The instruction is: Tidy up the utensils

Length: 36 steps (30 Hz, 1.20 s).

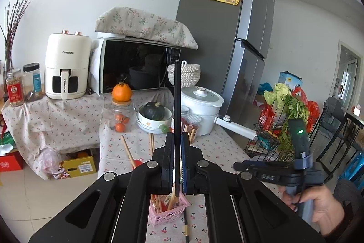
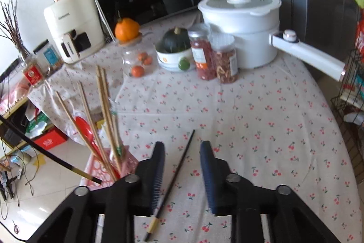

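My left hand-held gripper (image 1: 177,140) is clamped tight on a black chopstick (image 1: 177,106), which stands upright between the pads, its lower end hanging just above the pink basket (image 1: 167,212). That basket sits near the bench (image 2: 250,117) edge and already holds several wooden chopsticks (image 2: 104,106) and a red spoon (image 2: 85,129), so most of the sorting looks done. My right hand-held gripper (image 2: 182,152) stands partly open, tilted down over the second black chopstick (image 2: 175,177), which lies flat on the cherry-print cloth between the two fingers but, as far as I can tell, is not yet pressed by either pad. I judge two steps are left: lower the chopstick I hold into the basket and let go, then close on the one lying on the cloth and carry it over as well. I see no other loose utensils on the cloth; the pot (image 2: 241,22), jars and bowl at the back look like bystanders. The thin stick on the cloth may slip when pinched.
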Motion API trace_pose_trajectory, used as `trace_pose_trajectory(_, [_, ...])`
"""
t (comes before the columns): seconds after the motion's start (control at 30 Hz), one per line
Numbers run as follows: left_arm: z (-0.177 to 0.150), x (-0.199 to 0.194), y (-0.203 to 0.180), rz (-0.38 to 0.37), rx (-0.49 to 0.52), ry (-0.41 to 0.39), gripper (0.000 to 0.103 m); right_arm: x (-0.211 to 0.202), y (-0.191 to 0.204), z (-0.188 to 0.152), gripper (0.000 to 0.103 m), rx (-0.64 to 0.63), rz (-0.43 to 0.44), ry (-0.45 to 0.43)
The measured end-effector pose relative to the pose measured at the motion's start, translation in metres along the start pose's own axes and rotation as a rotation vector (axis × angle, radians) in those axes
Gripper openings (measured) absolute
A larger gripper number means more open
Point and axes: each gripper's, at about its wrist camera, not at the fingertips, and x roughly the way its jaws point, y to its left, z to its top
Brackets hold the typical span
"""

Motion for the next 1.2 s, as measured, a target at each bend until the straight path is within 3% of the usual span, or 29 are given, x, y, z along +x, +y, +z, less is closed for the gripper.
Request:
trace_pose_trajectory(0.23, [0.001,-0.006,0.008,-0.018,-0.008,-0.005,0.005,0.104,-0.019,-0.017,0.041,0.030,0.002,0.145])
trace_pose_trajectory(0.43, [-0.001,-0.007,0.023,-0.028,-0.044,0.011,0.005,0.170,-0.011,-0.014,0.041,0.071,0.062,0.128])
trace_pose_trajectory(0.57, [-0.002,-0.004,0.031,-0.034,-0.063,0.026,0.005,0.205,-0.002,-0.019,0.041,0.020,0.006,0.147])
trace_pose_trajectory(0.7, [-0.004,0.001,0.034,-0.044,-0.074,0.044,0.005,0.214,0.003,-0.018,0.039,-0.066,-0.028,0.104])
trace_pose_trajectory(0.83, [-0.005,0.005,0.036,-0.048,-0.085,0.057,0.005,0.212,0.004,-0.023,0.026,-0.153,-0.064,0.110])
trace_pose_trajectory(1.0, [-0.006,0.007,0.036,-0.051,-0.091,0.066,0.005,0.202,0.003,-0.027,0.013,-0.212,-0.065,0.181])
trace_pose_trajectory(1.2, [-0.006,0.004,0.034,-0.049,-0.084,0.058,0.005,0.182,-0.019,-0.029,0.003,-0.100,-0.025,0.249])
